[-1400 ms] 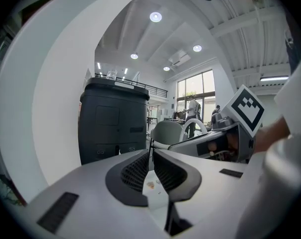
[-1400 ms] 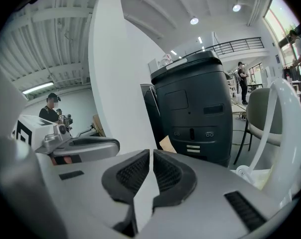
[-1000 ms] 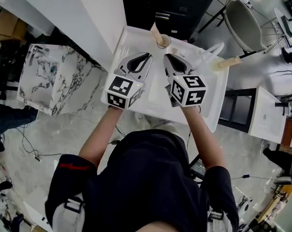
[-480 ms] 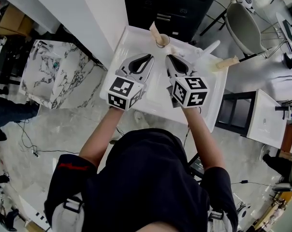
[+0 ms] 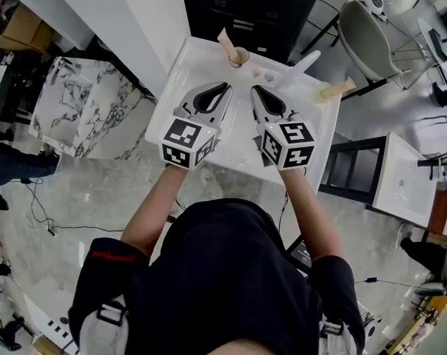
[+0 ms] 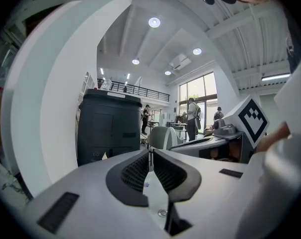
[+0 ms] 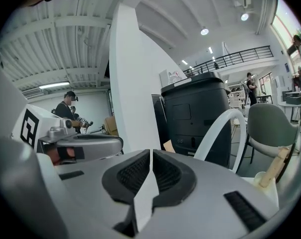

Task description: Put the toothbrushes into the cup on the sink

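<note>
Shiny grey stone floor [image 5: 120, 198] with thin black cables [image 5: 75, 228] across it. Tall white wall [image 5: 127, 13] on the left, right next to a black cabinet [image 5: 260, 2] with drawers. Grey-green chair [image 5: 368, 39] off to the right. White block with dark marble streaks [image 5: 75, 109] on the left, cardboard box [image 5: 12, 28] behind it. High white ceiling [image 7: 51, 29] with round lights [image 6: 154, 22]. Far back, a big bright window [image 6: 198, 98], with a balcony rail [image 6: 140, 90] beside it.

A glossy white finish is shown by the sink [image 5: 196, 69]; pale, matt wood is suggested by the toothbrush [image 5: 224, 38]; the floor [image 5: 98, 191] is seen as polished, veined stone.
</note>
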A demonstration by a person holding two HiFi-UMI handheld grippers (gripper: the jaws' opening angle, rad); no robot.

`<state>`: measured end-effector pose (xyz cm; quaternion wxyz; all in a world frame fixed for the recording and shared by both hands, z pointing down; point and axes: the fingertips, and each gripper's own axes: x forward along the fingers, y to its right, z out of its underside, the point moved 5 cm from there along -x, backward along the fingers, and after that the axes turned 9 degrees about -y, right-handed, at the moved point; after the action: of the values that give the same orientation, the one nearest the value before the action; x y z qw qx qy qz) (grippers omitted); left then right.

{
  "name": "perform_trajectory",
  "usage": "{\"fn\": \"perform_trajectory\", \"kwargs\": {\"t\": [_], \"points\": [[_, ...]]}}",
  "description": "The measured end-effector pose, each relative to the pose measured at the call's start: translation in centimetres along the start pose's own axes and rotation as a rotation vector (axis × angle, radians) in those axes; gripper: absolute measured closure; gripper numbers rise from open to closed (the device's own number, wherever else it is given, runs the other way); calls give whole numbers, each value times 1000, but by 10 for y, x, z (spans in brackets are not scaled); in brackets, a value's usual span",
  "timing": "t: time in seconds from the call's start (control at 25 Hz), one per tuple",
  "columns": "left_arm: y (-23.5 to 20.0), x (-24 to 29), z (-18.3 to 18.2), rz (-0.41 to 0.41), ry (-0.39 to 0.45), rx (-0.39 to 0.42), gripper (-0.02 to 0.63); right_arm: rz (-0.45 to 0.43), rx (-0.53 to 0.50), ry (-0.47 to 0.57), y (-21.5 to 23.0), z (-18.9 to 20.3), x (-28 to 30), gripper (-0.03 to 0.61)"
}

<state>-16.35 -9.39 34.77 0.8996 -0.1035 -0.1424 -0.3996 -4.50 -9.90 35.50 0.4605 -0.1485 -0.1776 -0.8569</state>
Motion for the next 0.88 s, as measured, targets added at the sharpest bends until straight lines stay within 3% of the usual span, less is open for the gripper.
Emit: {"fn": "perform_trajectory", "kwargs": {"t": [0.88], "points": [[93, -54, 19, -74, 29, 4, 577, -50, -33, 39, -22, 35, -91, 538]]}}
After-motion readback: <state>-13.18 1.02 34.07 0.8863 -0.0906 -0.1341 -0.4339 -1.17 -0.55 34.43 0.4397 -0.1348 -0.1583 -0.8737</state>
